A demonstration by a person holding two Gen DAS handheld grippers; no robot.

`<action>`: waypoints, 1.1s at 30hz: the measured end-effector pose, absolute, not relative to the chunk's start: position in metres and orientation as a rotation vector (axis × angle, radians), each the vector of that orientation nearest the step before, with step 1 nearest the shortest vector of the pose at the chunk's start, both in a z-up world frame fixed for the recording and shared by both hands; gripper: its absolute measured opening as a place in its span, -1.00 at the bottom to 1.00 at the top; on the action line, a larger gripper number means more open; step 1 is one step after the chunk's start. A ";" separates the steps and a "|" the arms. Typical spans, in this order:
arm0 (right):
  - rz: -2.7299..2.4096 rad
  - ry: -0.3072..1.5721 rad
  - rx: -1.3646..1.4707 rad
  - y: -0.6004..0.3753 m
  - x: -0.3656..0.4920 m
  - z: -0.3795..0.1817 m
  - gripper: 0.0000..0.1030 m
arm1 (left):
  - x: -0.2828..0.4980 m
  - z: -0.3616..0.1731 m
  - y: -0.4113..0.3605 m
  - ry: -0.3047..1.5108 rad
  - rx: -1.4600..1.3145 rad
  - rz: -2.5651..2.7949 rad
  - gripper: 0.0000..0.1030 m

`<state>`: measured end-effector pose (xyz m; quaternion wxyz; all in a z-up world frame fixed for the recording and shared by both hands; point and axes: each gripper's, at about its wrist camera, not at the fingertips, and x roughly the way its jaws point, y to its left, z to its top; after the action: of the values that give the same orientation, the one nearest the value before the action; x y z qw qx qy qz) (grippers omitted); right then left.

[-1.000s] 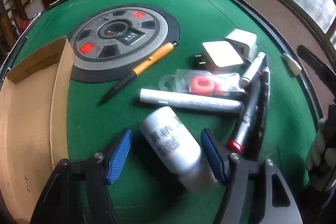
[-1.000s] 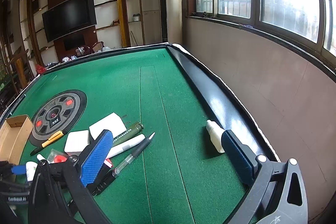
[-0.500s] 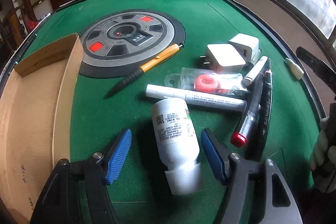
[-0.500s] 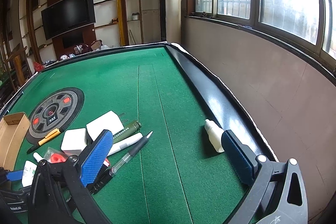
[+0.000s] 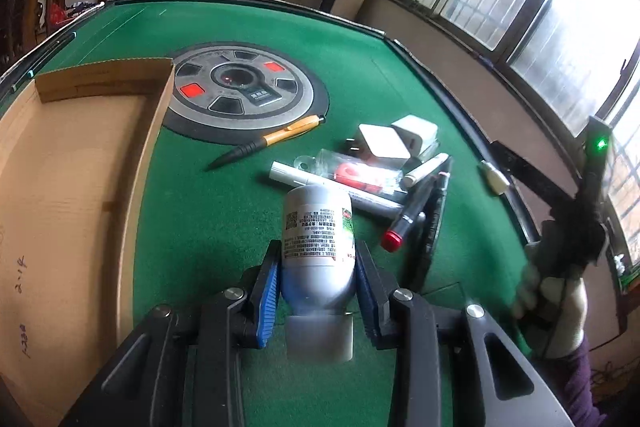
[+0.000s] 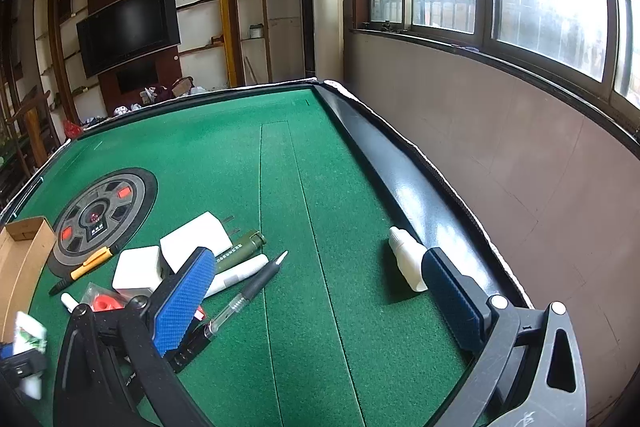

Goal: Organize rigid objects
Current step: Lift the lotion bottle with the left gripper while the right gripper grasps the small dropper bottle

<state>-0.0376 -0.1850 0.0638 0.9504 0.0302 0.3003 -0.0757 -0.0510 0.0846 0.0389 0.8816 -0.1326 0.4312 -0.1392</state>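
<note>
While its two blue pads press both sides of the white bottle (image 5: 318, 227), the left gripper (image 5: 316, 285) points over the green table (image 5: 224, 203), bottle base forward, beside the cardboard box (image 5: 64, 163). The right gripper (image 6: 316, 301) stands wide apart, holding nothing, above the table's right edge near a small dropper bottle (image 6: 408, 259).

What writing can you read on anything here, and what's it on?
Bottle label: QR code and fine print, too small to read.
Box floor: handwritten marks, illegible.
Table hub plate: characters blurred.
Green pen: print too small.
Nothing reads clearly.
</note>
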 end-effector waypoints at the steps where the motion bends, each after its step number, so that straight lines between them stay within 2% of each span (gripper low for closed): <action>1: -0.154 0.612 0.069 -0.187 -0.037 0.063 1.00 | -0.061 0.044 0.088 0.880 -0.291 -0.300 -0.31; 9: -0.109 0.568 0.184 -0.218 -0.050 0.093 1.00 | -0.099 0.077 0.116 0.758 -0.239 -0.292 -0.31; 12: -0.116 0.612 0.194 -0.228 -0.049 0.102 1.00 | -0.107 0.079 0.130 0.731 -0.254 -0.295 -0.30; 21: -0.209 0.734 0.120 -0.243 -0.039 0.085 0.98 | -0.121 0.071 0.159 0.731 -0.312 -0.282 -0.30; 28: -0.118 0.862 0.136 -0.268 -0.006 0.057 0.25 | -0.118 0.061 0.167 0.764 -0.341 -0.245 -0.30; 32: -0.104 0.913 0.075 -0.261 0.010 0.043 0.20 | -0.114 0.059 0.160 0.777 -0.331 -0.245 -0.30; 33: -0.104 0.923 0.066 -0.260 0.013 0.039 0.12 | -0.113 0.059 0.158 0.779 -0.327 -0.247 -0.30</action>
<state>0.0127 -0.2598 0.0393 0.8936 0.0317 0.4450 -0.0502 -0.1129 0.1582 0.0590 0.9046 -0.1585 0.3772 -0.1194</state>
